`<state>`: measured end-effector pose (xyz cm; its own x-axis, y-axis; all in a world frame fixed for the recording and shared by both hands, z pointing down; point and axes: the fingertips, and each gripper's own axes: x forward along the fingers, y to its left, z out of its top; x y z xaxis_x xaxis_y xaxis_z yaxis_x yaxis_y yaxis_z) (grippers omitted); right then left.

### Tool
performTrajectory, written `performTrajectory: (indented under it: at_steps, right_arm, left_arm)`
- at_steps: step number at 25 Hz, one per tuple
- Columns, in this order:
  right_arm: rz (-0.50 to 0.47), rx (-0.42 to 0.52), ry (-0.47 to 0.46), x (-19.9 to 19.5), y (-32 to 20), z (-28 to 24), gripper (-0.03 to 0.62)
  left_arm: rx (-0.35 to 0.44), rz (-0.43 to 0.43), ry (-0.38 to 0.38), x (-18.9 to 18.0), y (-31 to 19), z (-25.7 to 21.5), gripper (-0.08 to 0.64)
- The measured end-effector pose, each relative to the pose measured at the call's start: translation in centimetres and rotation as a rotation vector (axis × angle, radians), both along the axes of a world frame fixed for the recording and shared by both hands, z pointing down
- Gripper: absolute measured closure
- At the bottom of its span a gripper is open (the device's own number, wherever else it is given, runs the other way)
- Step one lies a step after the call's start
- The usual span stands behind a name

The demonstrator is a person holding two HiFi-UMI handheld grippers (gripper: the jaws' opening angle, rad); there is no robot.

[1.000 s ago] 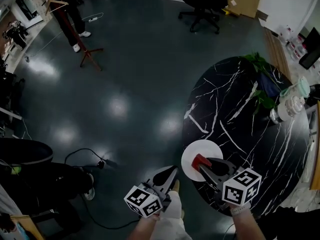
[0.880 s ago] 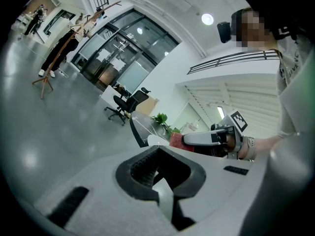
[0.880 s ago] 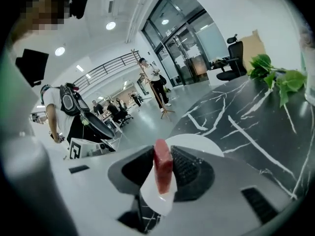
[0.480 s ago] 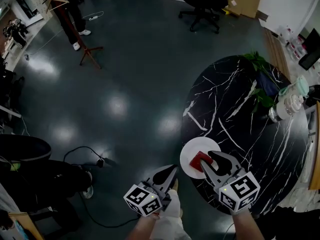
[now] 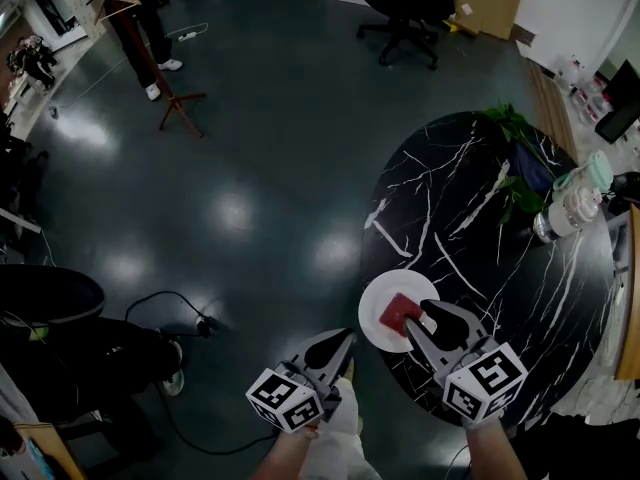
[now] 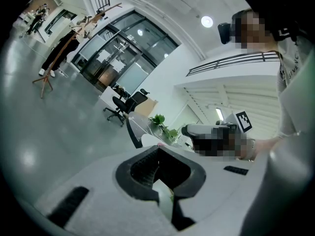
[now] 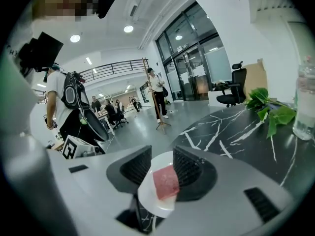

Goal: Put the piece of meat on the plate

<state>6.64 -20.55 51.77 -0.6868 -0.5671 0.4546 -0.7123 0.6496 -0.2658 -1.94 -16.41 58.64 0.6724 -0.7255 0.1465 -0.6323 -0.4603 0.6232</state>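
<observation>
Red meat (image 5: 400,313) lies flat on the white plate (image 5: 374,330), at the near edge of the marble table (image 5: 480,228), so the job looks done. Your R gripper (image 5: 420,318) is spread wide just behind it, gripping nothing, prob. for a clean release. L gripper (image 5: 335,346) is closed & empty, off the table. Plant (image 5: 520,133) & bottle (image 5: 565,213) sit well apart; nothing's in your way.

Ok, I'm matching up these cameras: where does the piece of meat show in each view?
Head view: piece of meat on the white plate, lower right of centre.
Left gripper view: not visible.
Right gripper view: meat at low centre, between the parted jaws.
Shared landmark: the green plant.
</observation>
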Motion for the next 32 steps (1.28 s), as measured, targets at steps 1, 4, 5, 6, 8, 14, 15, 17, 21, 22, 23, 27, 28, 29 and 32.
performTrajectory:
  at_steps: [1, 4, 5, 6, 8, 14, 15, 17, 21, 22, 23, 27, 28, 29, 32]
  right_arm:
    - [-0.005, -0.006, -0.001, -0.1, 0.3, 0.0, 0.479]
    - [-0.026, -0.008, 0.005, -0.5, 1.3, -0.3, 0.479]
    - [-0.033, -0.007, 0.007, -0.6, 1.7, -0.3, 0.48]
    - [-0.038, -0.01, 0.004, -0.7, 2.1, -0.4, 0.48]
    - [-0.042, -0.017, -0.007, -0.9, 2.9, -0.6, 0.482]
    - [-0.061, -0.034, 0.019, -1.1, 5.6, -0.5, 0.545]
    - [-0.063, -0.036, 0.017, -1.1, 6.0, -0.7, 0.546]
    - [-0.057, -0.035, 0.014, -1.0, 6.7, -1.0, 0.551]
    - [-0.04, -0.024, 0.022, -0.4, 8.1, -2.1, 0.558]
    - [-0.038, -0.02, 0.024, -0.3, 8.4, -2.4, 0.558]
    - [-0.036, -0.016, 0.027, -0.2, 8.6, -2.8, 0.559]
    - [-0.024, -0.012, 0.033, -0.2, 9.9, -3.9, 0.565]
    - [-0.023, -0.011, 0.034, -0.1, 10.3, -4.1, 0.566]
    - [-0.022, -0.009, 0.033, -0.1, 10.6, -4.4, 0.566]
    - [-0.012, -0.007, 0.02, -0.1, 11.2, -5.1, 0.568]
  left_arm:
    - [0.003, 0.0, -0.001, 0.0, 0.0, -0.2, 0.554]
    - [0.012, 0.004, 0.002, 0.1, 0.3, -0.8, 0.554]
    - [0.014, 0.006, 0.003, 0.2, 0.5, -1.0, 0.554]
    - [0.016, 0.007, 0.005, 0.3, 0.7, -1.1, 0.554]
    - [0.019, 0.012, 0.009, 0.5, 1.2, -1.4, 0.554]
    - [0.029, 0.036, 0.022, 1.6, 3.0, -2.6, 0.554]
    - [0.033, 0.04, 0.023, 1.7, 3.3, -2.9, 0.554]
    - [0.042, 0.048, 0.025, 2.0, 3.7, -3.6, 0.554]
    - [0.06, 0.058, 0.028, 2.4, 4.6, -5.3, 0.554]
    - [0.067, 0.062, 0.029, 2.5, 4.8, -5.7, 0.554]
    - [0.074, 0.067, 0.029, 2.6, 5.0, -6.2, 0.554]
    - [0.092, 0.078, 0.029, 2.8, 5.9, -8.0, 0.554]
    - [0.095, 0.079, 0.029, 2.9, 6.2, -8.4, 0.554]
    - [0.097, 0.08, 0.028, 3.0, 6.5, -8.8, 0.554]
    - [0.103, 0.084, 0.028, 2.9, 7.3, -9.8, 0.554]
